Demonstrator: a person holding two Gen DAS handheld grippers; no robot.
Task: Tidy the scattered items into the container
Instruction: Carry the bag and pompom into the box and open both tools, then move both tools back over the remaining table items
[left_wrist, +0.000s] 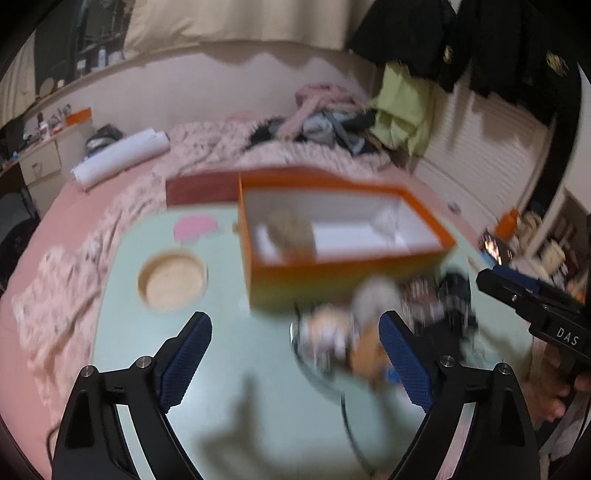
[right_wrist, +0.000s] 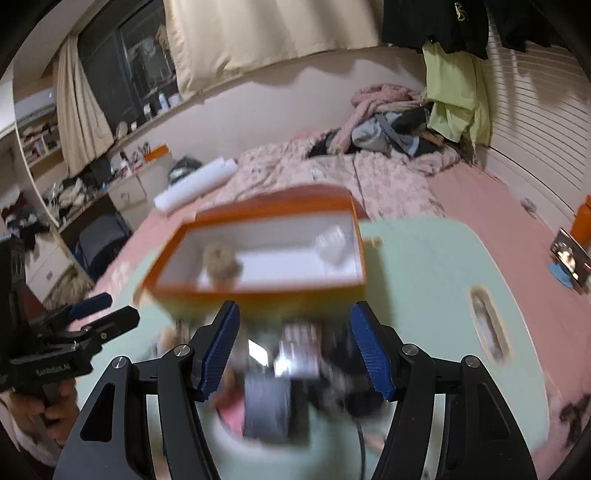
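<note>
Orange box (left_wrist: 343, 275) sitting on mint table (left_wrist: 229, 387), blurred clutter (right_wrist: 295, 369) lying before it; left gripper (left_wrist: 295, 363) and right gripper (right_wrist: 295, 350) gaping wide, holding nothing.

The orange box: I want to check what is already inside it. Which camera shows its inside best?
The right wrist view: it looks down into the orange box, showing a tan round thing and a pale thing on its white floor. The left wrist view shows the box at a slant, contents blurrier.
</note>
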